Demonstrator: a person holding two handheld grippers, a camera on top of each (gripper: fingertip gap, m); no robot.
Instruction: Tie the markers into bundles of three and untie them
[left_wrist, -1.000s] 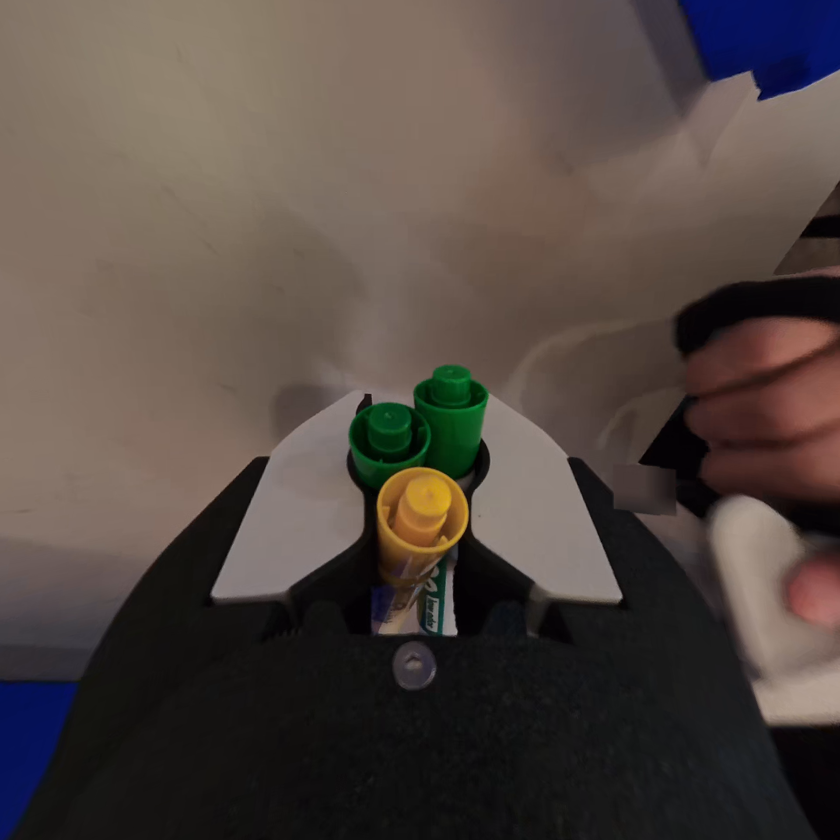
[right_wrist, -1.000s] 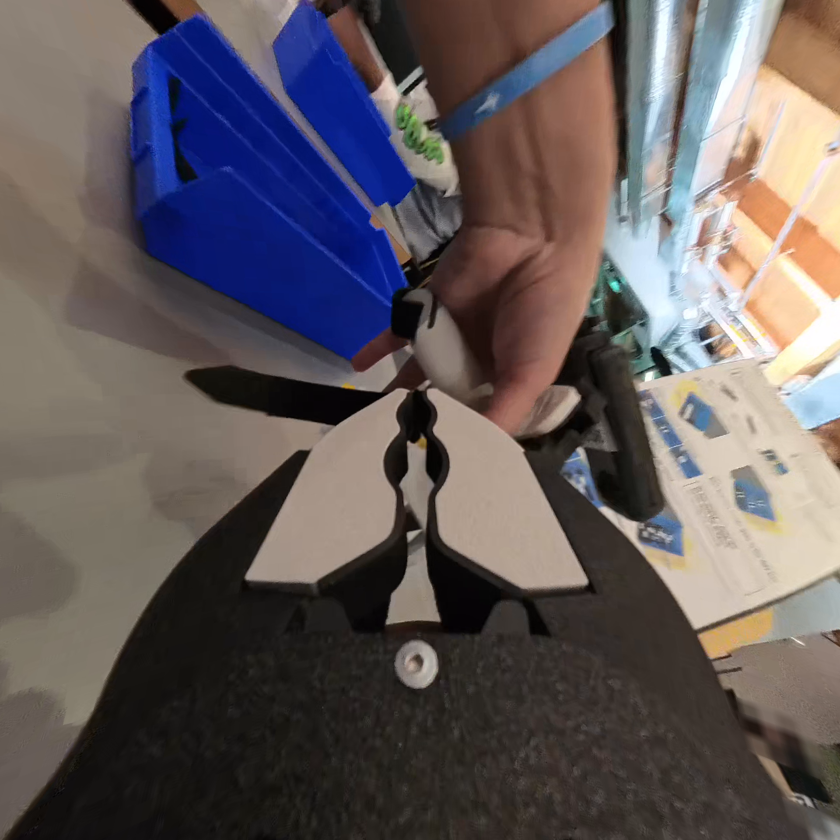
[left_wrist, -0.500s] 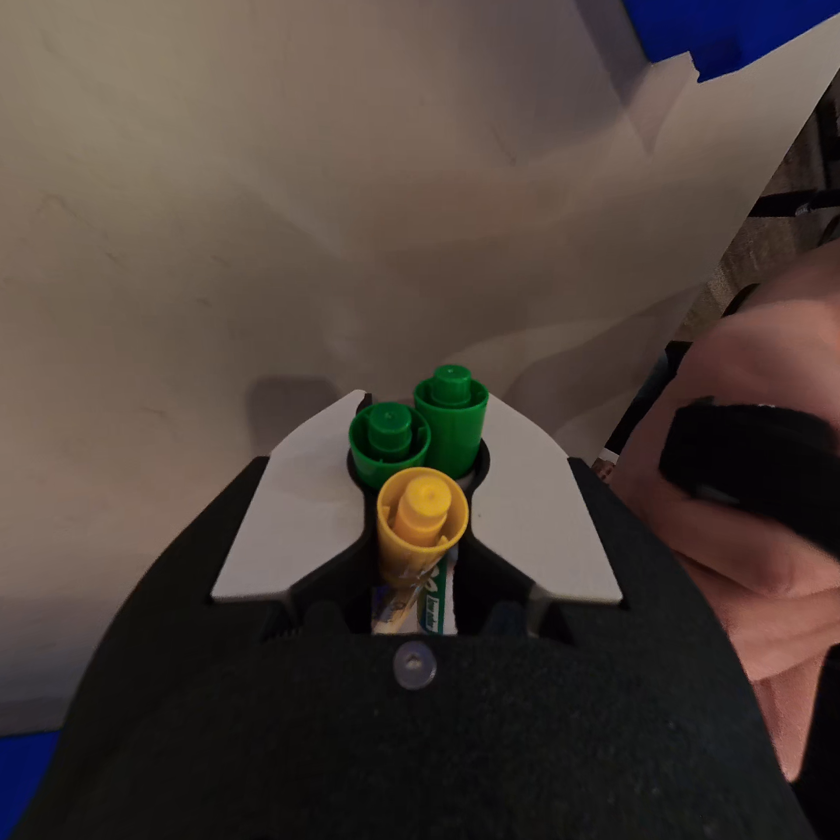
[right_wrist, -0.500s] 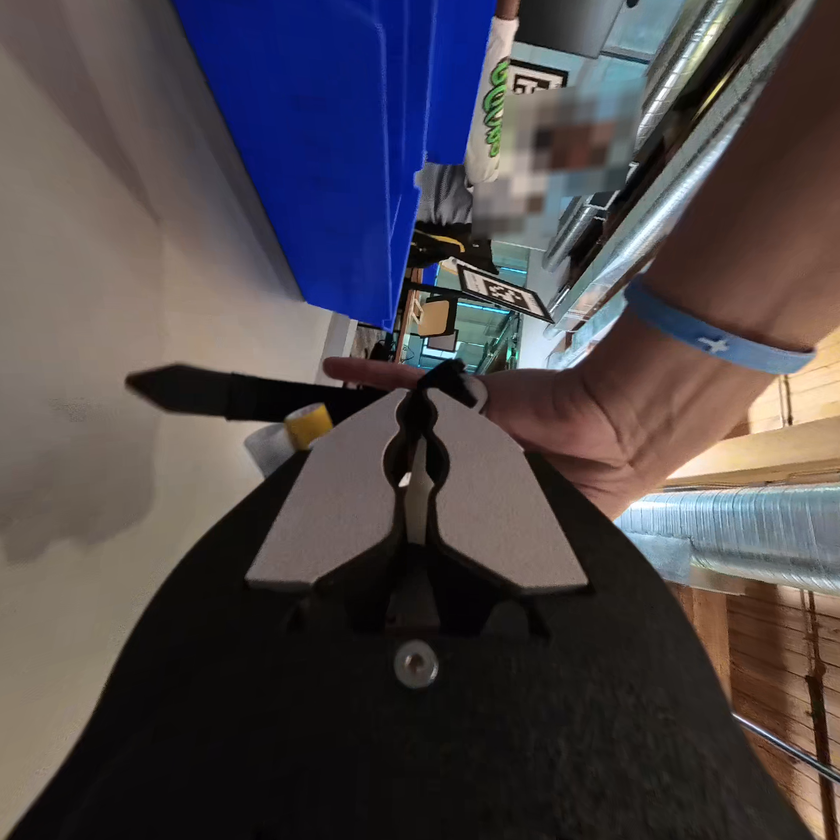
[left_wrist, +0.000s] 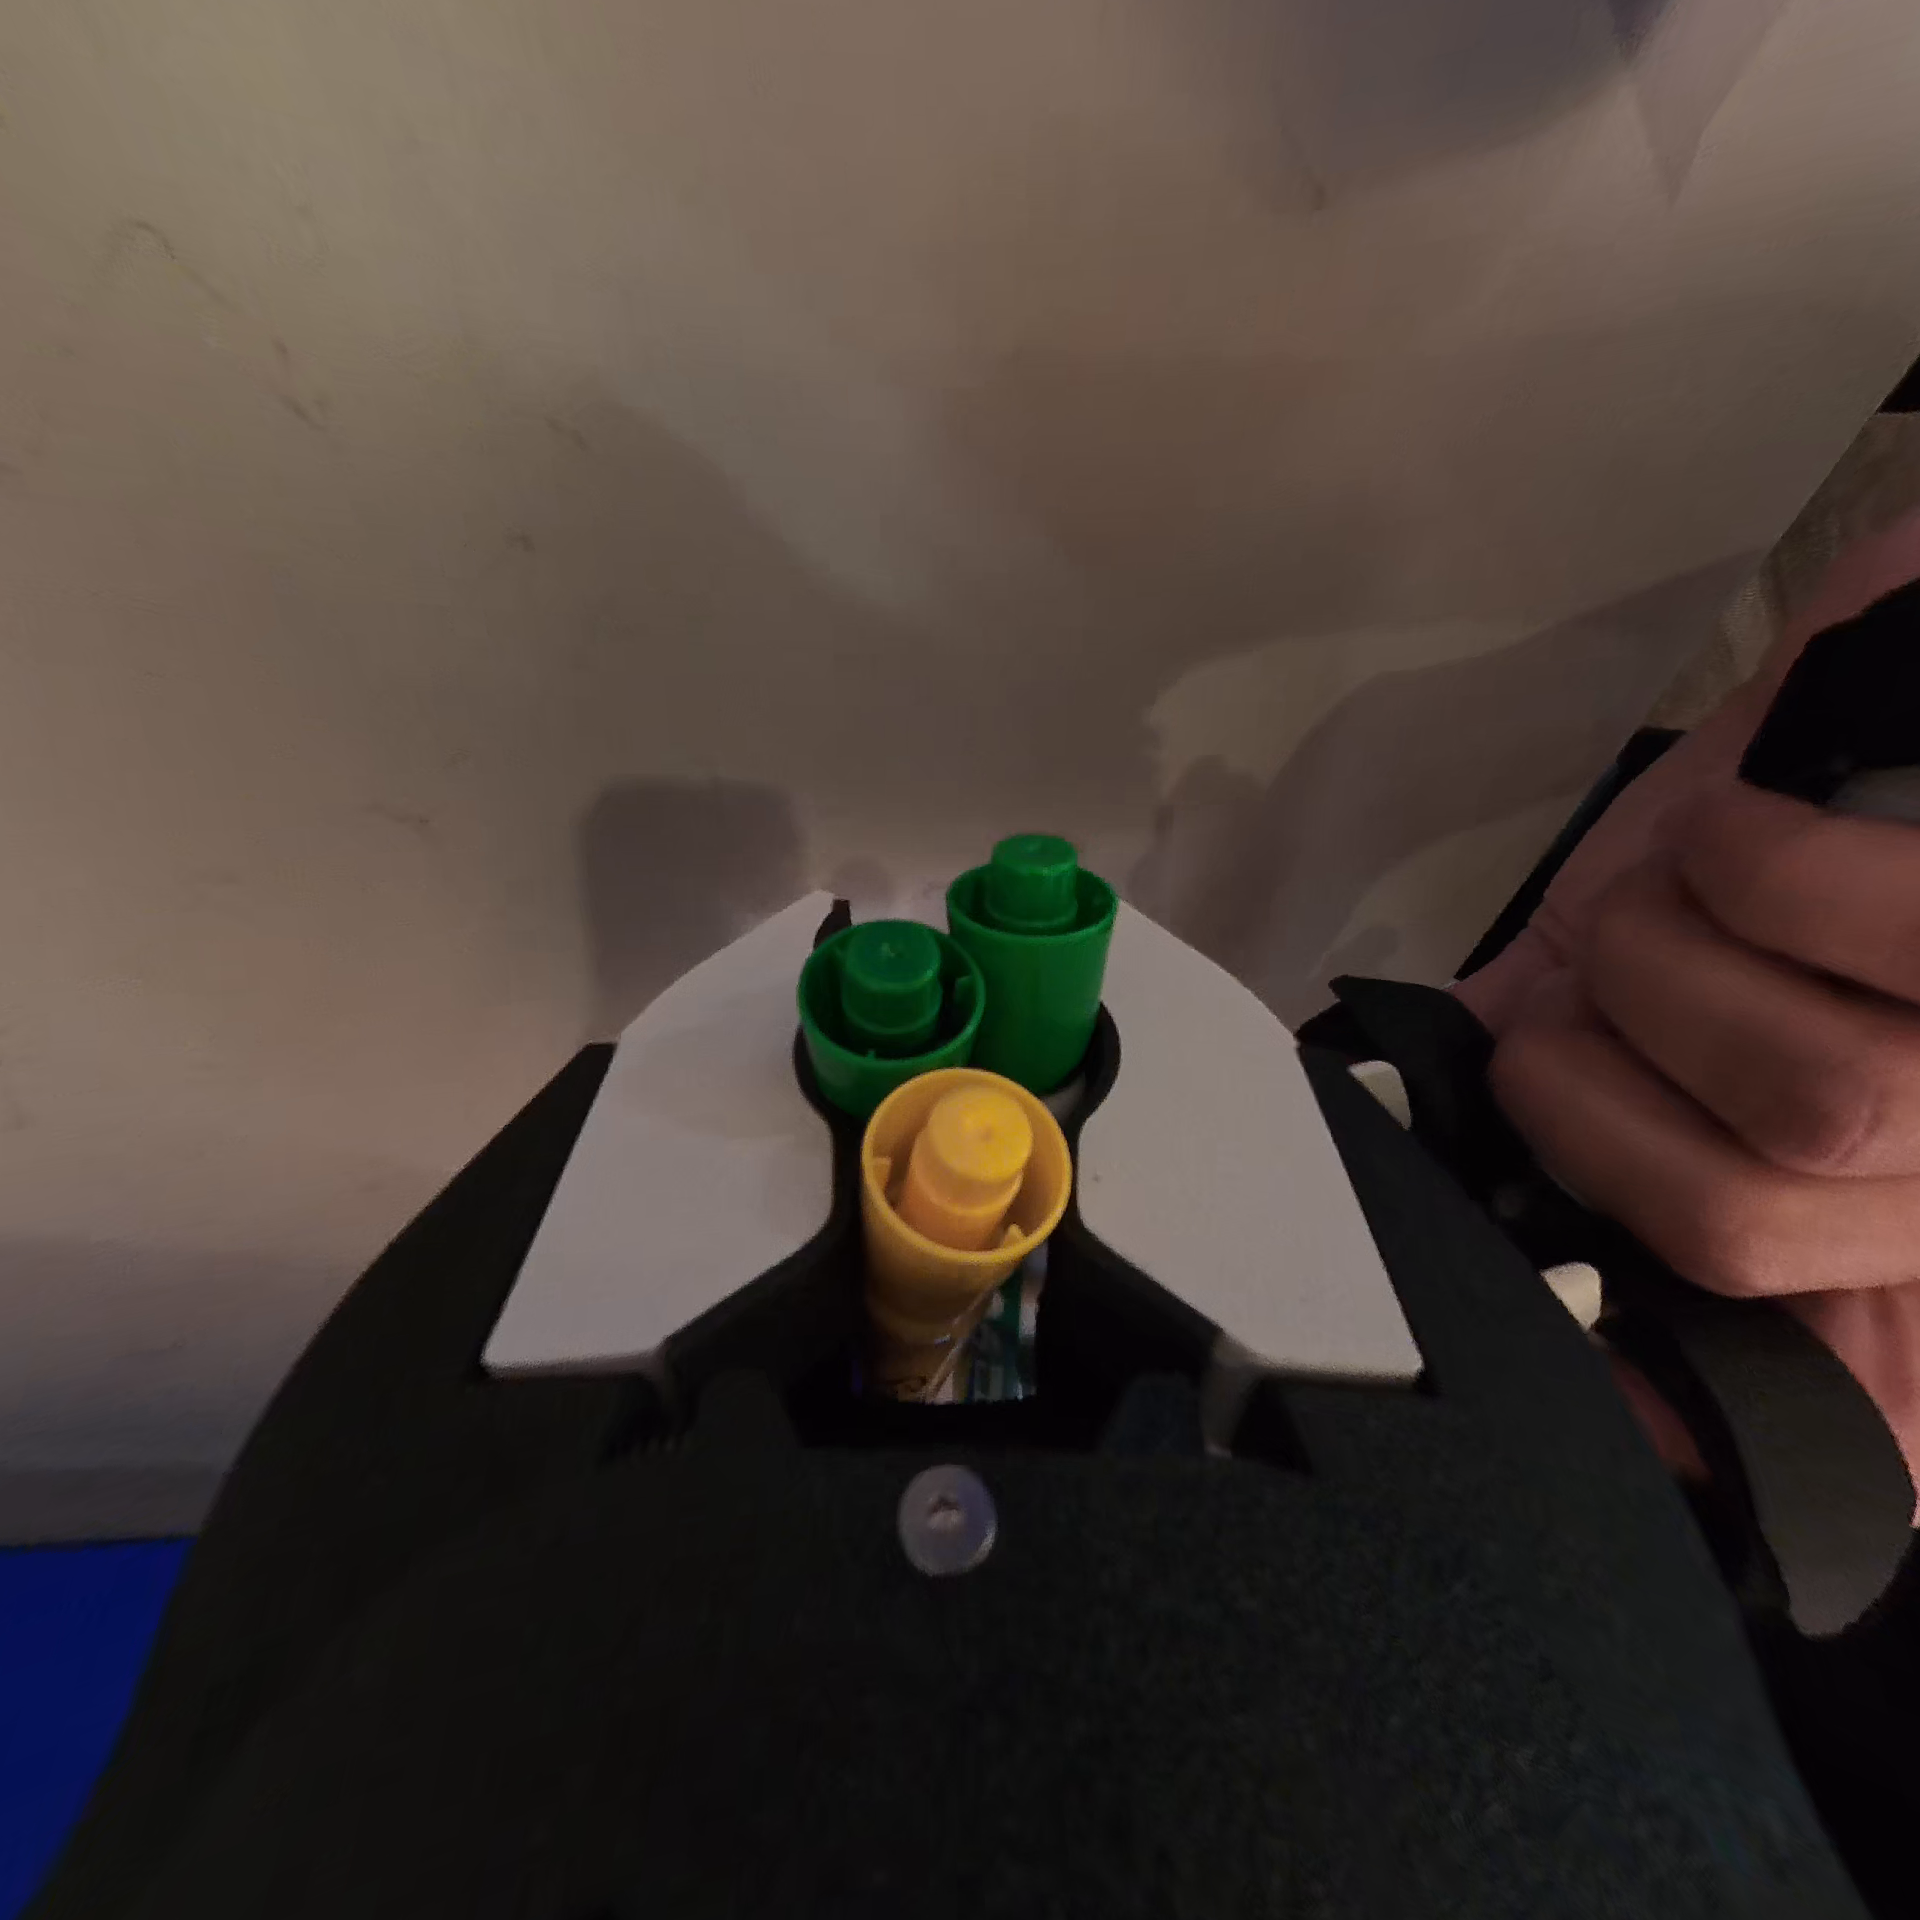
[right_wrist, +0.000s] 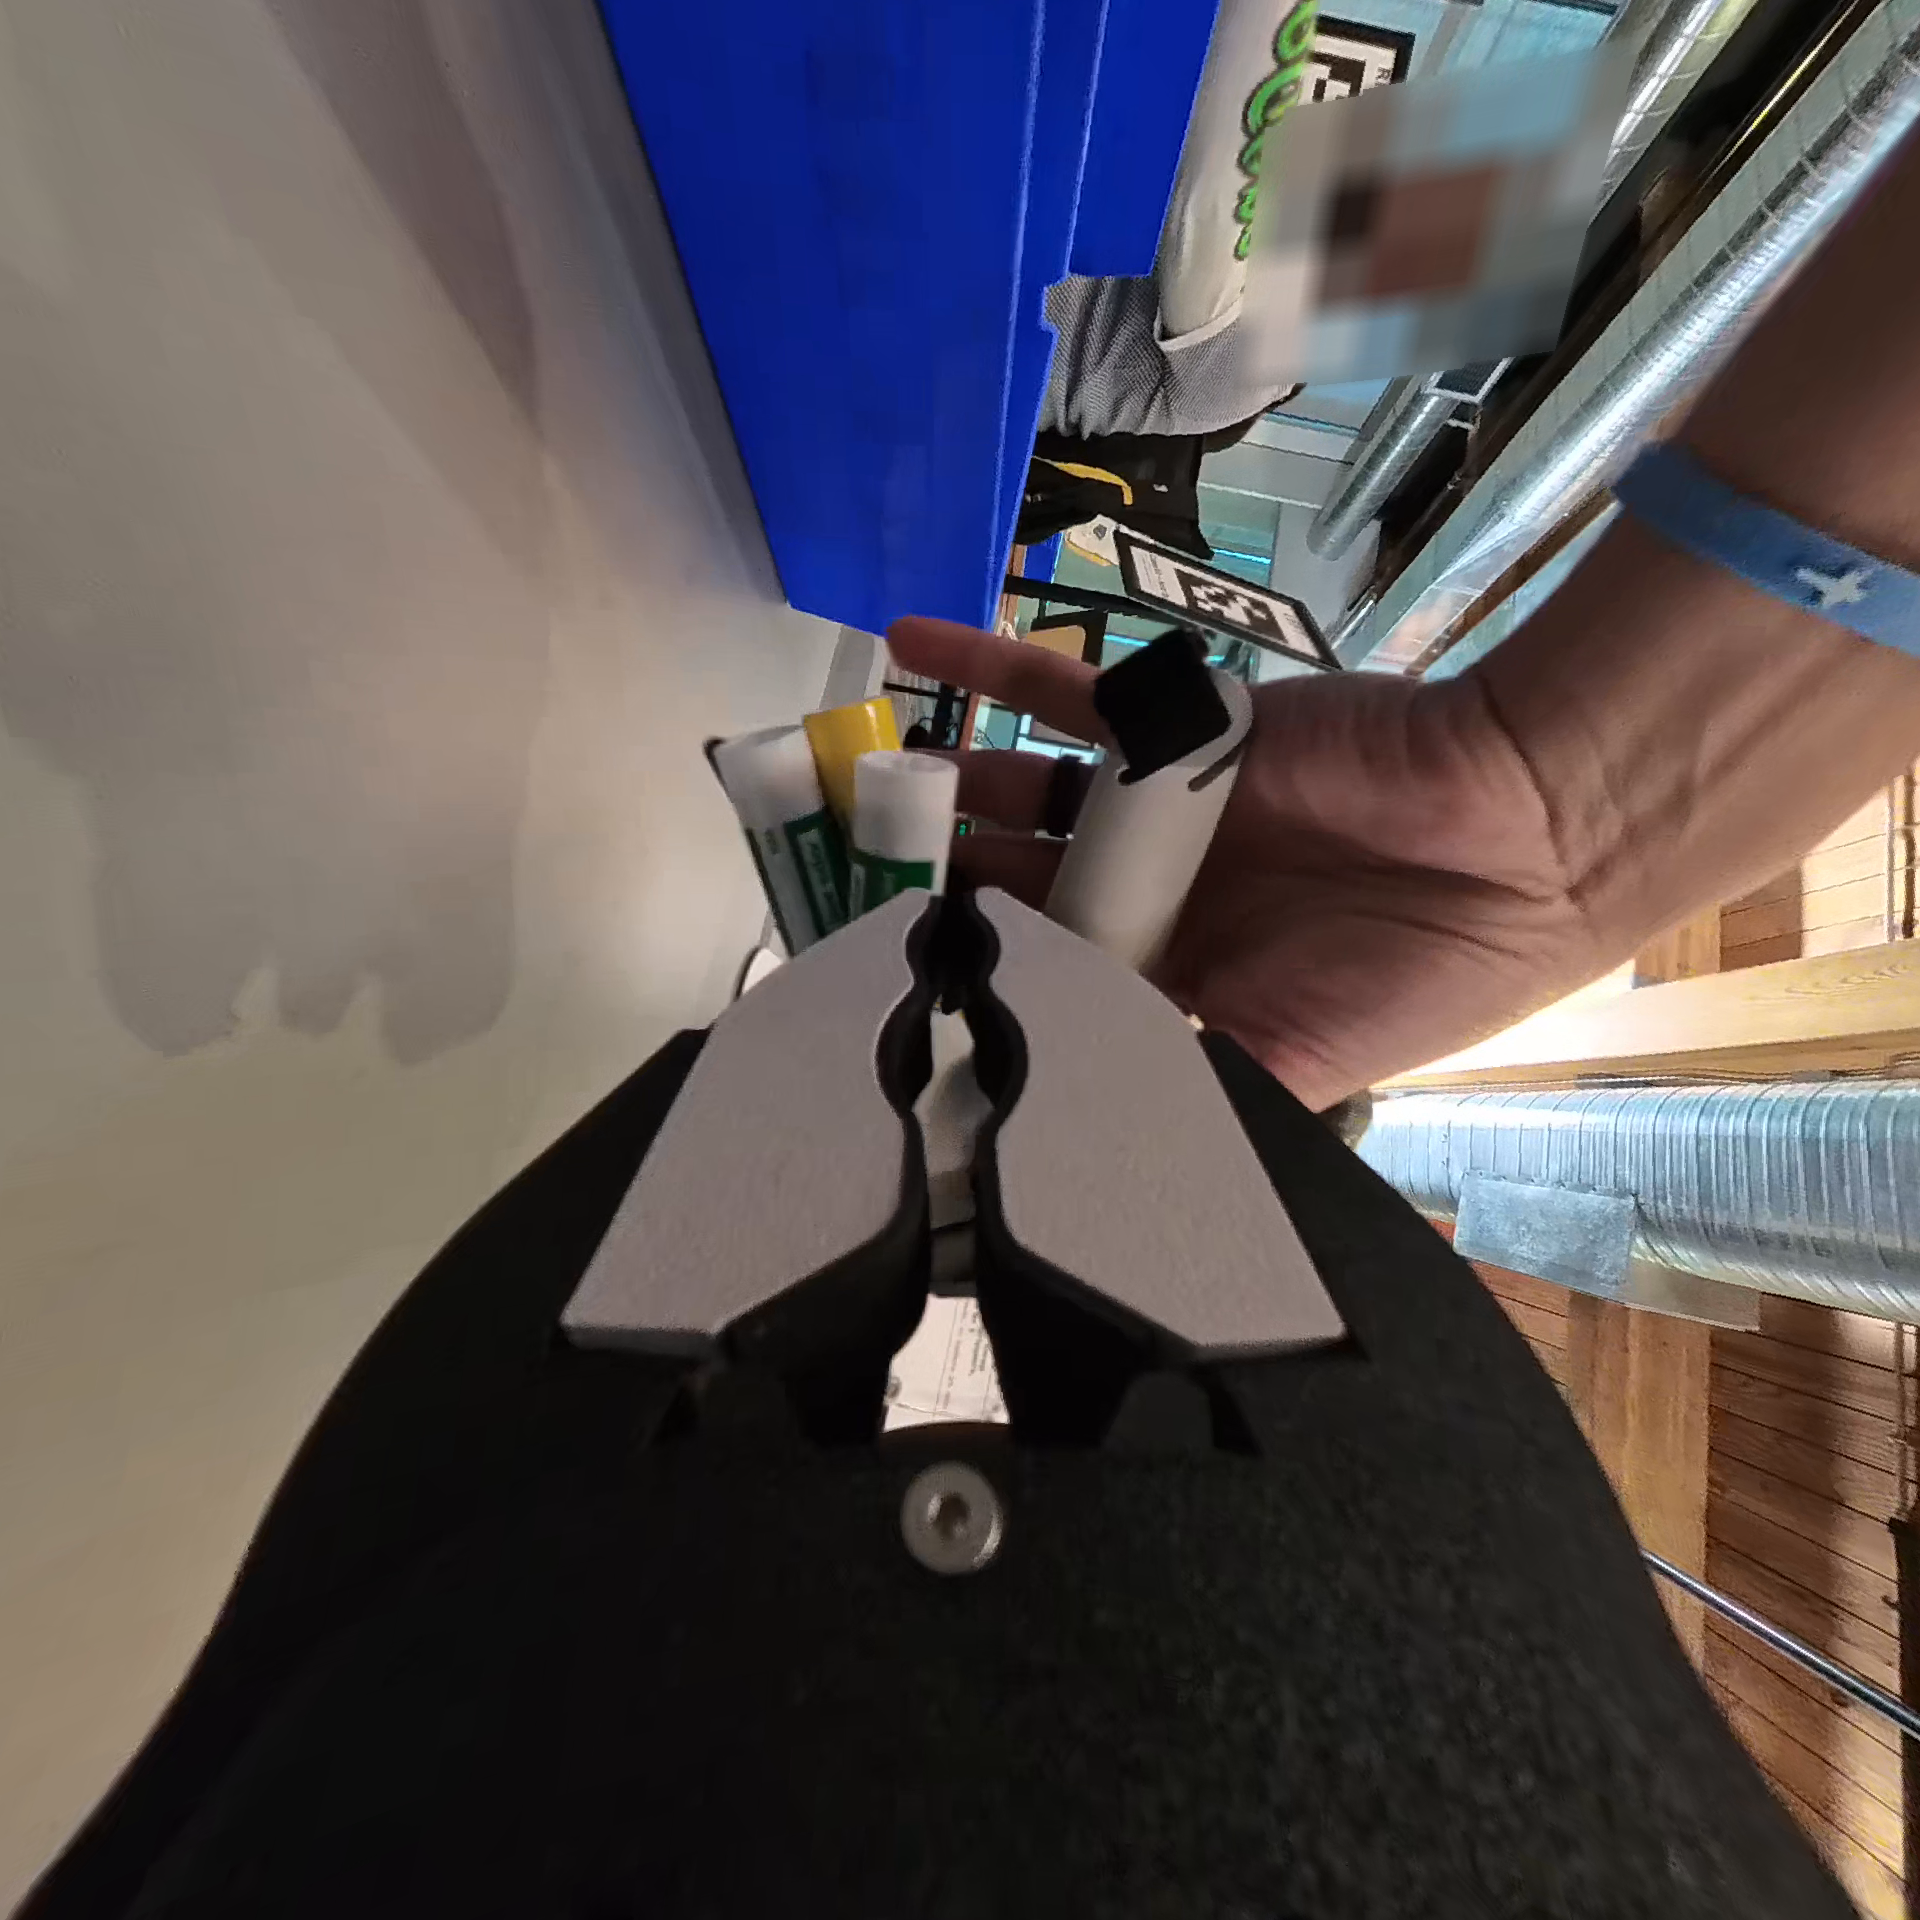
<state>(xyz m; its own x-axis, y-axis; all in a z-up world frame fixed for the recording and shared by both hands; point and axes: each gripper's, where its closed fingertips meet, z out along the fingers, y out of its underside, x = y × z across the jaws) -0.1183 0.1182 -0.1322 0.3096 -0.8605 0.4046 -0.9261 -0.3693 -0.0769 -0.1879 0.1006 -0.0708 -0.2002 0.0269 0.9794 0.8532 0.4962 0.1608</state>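
My left gripper (left_wrist: 961, 935) is shut on a bundle of three markers, seen cap-end on: two green caps (left_wrist: 891, 1003) (left_wrist: 1031, 966) and one yellow cap (left_wrist: 966, 1164). In the right wrist view the rear ends of the same markers (right_wrist: 902, 821) stick up just beyond my right gripper (right_wrist: 951, 909), two white barrels and a yellow one (right_wrist: 852, 732). The right jaws are closed on a thin black strap (right_wrist: 948, 977) at the tips, right beside the markers. A dark edge of strap shows at the bundle's left side (right_wrist: 717, 748). How far it wraps is hidden.
The beige table top (left_wrist: 623, 416) lies under both grippers. Blue bins (right_wrist: 883, 312) stand at the table's far side. A hand with a blue wristband (right_wrist: 1403, 831) holds the left gripper's white handle. The other hand (left_wrist: 1714, 1039) shows close on the right of the left wrist view. Tip to tip, the grippers are about 9 centimeters apart.
The right gripper has swung in close to the markers with the strap. The strap's long free end, which stretched out to the left, no longer shows. The left gripper's hold is unchanged.
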